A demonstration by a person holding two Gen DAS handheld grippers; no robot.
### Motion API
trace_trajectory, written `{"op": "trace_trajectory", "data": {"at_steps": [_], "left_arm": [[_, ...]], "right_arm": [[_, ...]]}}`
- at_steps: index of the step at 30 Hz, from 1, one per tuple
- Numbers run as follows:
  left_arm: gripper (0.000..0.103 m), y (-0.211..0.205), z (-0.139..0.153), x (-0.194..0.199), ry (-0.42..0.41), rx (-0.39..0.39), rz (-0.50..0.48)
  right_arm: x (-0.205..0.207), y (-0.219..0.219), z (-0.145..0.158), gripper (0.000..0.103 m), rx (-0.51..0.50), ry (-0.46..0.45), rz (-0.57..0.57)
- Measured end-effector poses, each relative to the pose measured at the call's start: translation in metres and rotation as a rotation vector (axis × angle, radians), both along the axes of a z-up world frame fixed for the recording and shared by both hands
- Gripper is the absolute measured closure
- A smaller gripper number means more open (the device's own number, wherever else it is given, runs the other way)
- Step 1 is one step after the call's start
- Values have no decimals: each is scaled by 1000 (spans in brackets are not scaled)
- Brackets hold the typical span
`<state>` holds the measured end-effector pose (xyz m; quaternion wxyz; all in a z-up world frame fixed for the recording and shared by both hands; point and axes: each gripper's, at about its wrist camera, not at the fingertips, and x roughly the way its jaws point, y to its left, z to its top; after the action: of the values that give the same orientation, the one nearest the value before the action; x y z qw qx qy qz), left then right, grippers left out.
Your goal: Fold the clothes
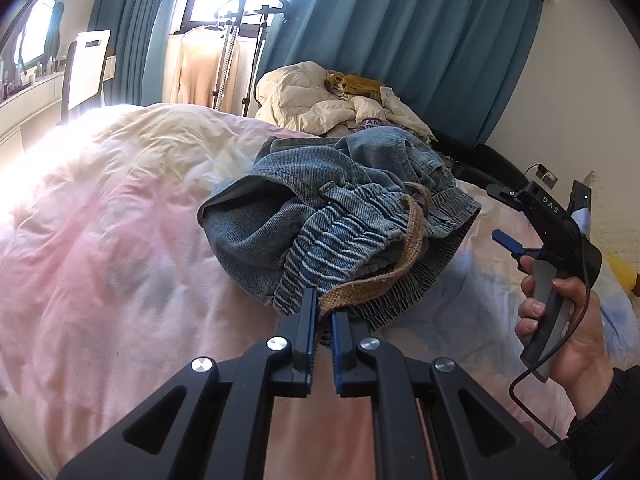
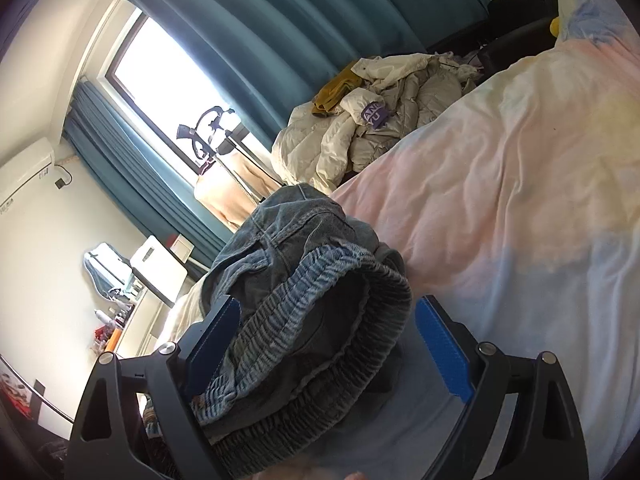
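Left wrist view: the left gripper has its fingers nearly together, pinching the woven tan drawstring at the elastic waistband of the denim trousers. The trousers sit bunched in a heap on the bed, whose cover is washed in pink, cream and pale blue. To the right, the right hand grips the handle of the right gripper, which is seen side-on and apart from the denim in this view.

Right wrist view: the right gripper has its fingers spread wide, one blue pad against the gathered waistband and the other pad off to the far side. The waistband opening of the denim trousers lies between them, not clamped.

Beyond the trousers, at the far edge of the bed, lies a pile of cream jackets with a mustard garment on top. Teal curtains hang behind, beside a bright window, and a garment steamer stand holds a peach top.
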<state>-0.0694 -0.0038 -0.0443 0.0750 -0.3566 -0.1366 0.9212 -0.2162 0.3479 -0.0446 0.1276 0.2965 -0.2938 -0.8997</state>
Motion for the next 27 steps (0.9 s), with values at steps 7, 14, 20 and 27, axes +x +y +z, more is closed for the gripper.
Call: {"op": "trace_trajectory", "data": {"at_steps": [7, 14, 20, 27], "left_arm": [[96, -2, -15, -17, -83, 0, 23], [96, -9, -36, -32, -209, 55, 37], [93, -4, -42, -34, -254, 43, 33], [86, 11, -42, -29, -252, -45, 14]], "right_arm": [[-35, -4, -7, 12, 67, 85, 86], [-55, -18, -38, 12, 105, 22, 139], [-57, -19, -42, 12, -10, -4, 191], [-40, -25, -17, 41, -19, 14, 163]]}}
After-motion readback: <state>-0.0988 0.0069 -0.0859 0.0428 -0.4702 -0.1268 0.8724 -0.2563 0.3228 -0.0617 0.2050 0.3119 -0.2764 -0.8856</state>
